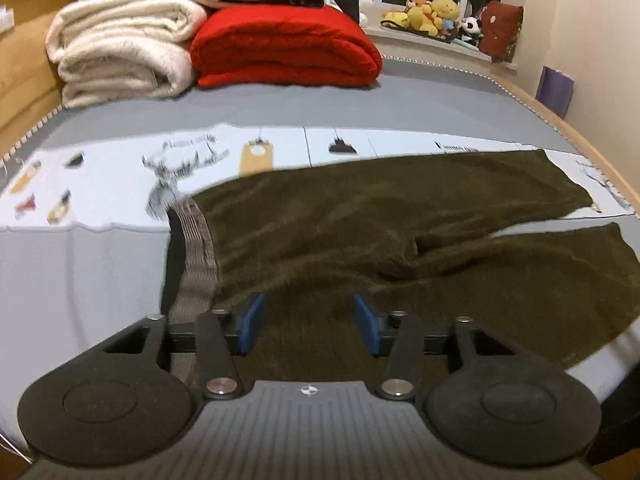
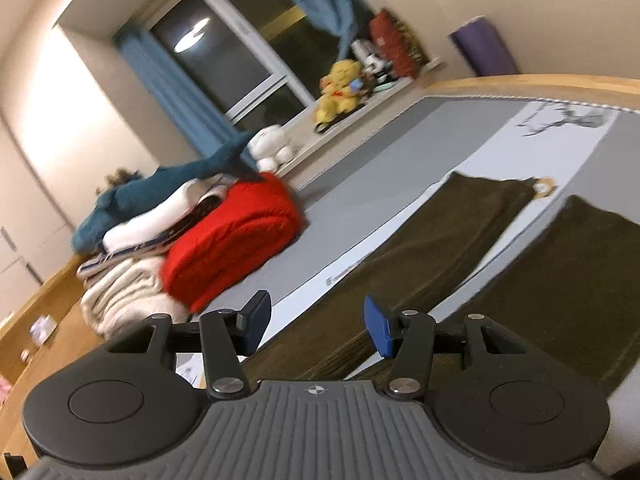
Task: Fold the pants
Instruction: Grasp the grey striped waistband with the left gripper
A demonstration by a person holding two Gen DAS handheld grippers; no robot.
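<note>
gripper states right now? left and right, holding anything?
Left gripper: open, low over the pants near the waistband, nothing gripped.
Right gripper: open, empty, above the pants legs.

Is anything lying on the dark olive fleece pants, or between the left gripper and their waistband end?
Nothing visible does. The left gripper hangs with jaws apart over the dark olive fleece pants, near the grey ribbed waistband. The folded red blanket lies apart from them, farther back on the bed.
</note>
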